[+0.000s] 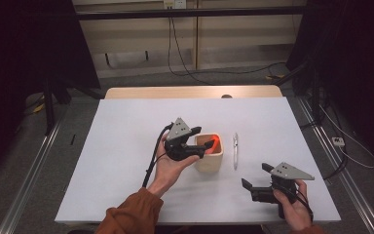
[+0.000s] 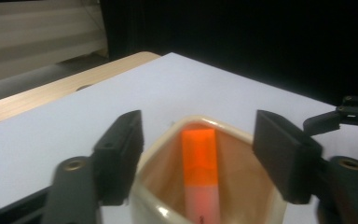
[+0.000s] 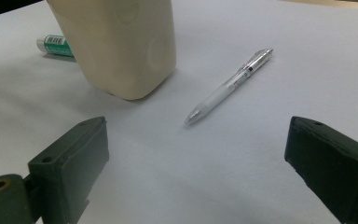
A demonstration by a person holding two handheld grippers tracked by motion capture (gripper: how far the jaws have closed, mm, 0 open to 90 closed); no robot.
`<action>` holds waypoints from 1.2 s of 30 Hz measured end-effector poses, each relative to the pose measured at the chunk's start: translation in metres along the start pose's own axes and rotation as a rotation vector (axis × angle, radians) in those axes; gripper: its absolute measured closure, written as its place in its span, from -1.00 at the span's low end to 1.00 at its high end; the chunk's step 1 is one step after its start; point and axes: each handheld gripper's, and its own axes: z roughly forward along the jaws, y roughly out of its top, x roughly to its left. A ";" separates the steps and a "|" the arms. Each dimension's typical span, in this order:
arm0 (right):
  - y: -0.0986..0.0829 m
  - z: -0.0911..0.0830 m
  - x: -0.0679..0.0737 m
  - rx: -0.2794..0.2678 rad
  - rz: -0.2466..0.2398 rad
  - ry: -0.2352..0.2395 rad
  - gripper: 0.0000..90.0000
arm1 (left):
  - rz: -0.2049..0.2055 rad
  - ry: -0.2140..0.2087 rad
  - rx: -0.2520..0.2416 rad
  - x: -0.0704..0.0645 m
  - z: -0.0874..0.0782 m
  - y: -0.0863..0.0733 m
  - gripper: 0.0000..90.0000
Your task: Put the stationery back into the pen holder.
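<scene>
Orange marker [image 2: 199, 175] standing inside a cream pen cup [image 1: 209, 155] near the middle of the white desk [image 1: 126, 146], coloured cap up and leaning against the cup's inner wall. Left claw [image 1: 200, 146] hovering just above the cup's near rim, held in a hand [image 1: 173, 165] with an orange sleeve, jaws spread wide on either side of the opening, gripping nothing. From the left gripper view, marker seen between the two black jaws, untouched by either. Clear ballpoint pen [image 1: 235, 150] lying flat on the desk just right of the cup, apart from it. Right claw [image 1: 256, 179] low over the near right of the desk, jaws likewise wide apart and empty, aimed toward the pen [image 3: 230, 86] and the cup [image 3: 121, 44]. Behind the cup, in the right gripper view, end of a green-labelled item [image 3: 56, 45] on the desk. Likely step: tidying writing things into the cup, marker in, pen next. Next move probably calling for the right claw to advance, straddle the pen's barrel across its width, close, lift, tip upright over the cup.
</scene>
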 end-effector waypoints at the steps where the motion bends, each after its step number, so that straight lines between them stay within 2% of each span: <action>1: 0.000 0.000 0.000 0.001 0.004 -0.004 -0.86 | -0.002 0.003 0.009 0.001 -0.002 0.000 -0.43; 3: 0.001 0.001 0.000 0.003 0.002 -0.006 -0.87 | 0.001 0.028 0.032 0.003 -0.006 0.000 -0.59; 6: 0.001 0.001 0.000 0.007 -0.003 -0.015 -0.87 | -0.014 0.046 0.040 0.008 -0.013 -0.002 -0.74; 12: 0.003 0.002 -0.001 0.011 0.004 -0.031 -0.85 | -0.022 0.053 0.064 0.016 -0.029 -0.006 -0.86; 16: 0.004 0.002 -0.002 0.017 0.004 -0.036 -0.82 | -0.027 0.067 0.058 0.019 -0.042 -0.014 -0.87; 21: 0.006 0.005 -0.003 0.025 0.003 -0.039 -0.80 | -0.039 0.071 0.077 0.023 -0.055 -0.025 -0.89; 24: 0.008 0.006 -0.004 0.039 0.009 -0.039 -0.75 | -0.030 0.068 0.083 0.025 -0.065 -0.030 -0.89; 29: 0.012 0.008 -0.006 0.059 -0.004 -0.023 -0.77 | -0.025 0.108 0.110 0.027 -0.082 -0.038 -0.88; 34: 0.020 0.013 -0.010 0.071 -0.025 -0.039 -0.68 | -0.017 0.119 0.133 0.028 -0.098 -0.049 -0.87; 36: 0.024 0.015 -0.013 0.074 -0.018 -0.044 -0.65 | -0.020 0.123 0.138 0.028 -0.105 -0.054 -0.87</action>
